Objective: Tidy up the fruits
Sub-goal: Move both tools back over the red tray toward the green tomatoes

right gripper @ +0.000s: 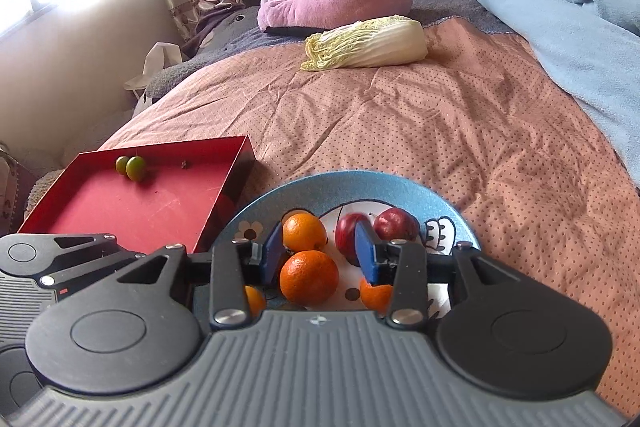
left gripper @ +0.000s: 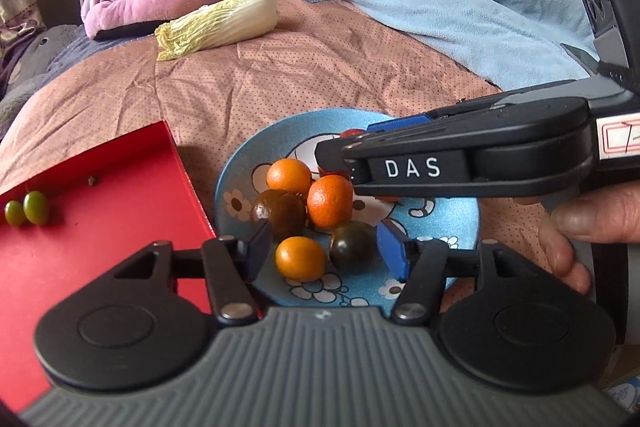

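We see blue plate on bed, right of red tray. Plate holds orange fruits, dark tomatoes, red plums. Two green fruits sit at tray's 11 o'clock corner. Our left tool open over plate, orange fruit and dark tomato between its fingers, nothing gripped. Our right tool open above orange fruit, gripping nothing. Cabbage lies at 12 o'clock, far off.

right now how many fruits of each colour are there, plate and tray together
orange fruits: 4, on the blue plate
red fruits: 2, on the plate
dark green-brown fruits: 2, on the plate
green fruits: 2, in the red tray
total: 10
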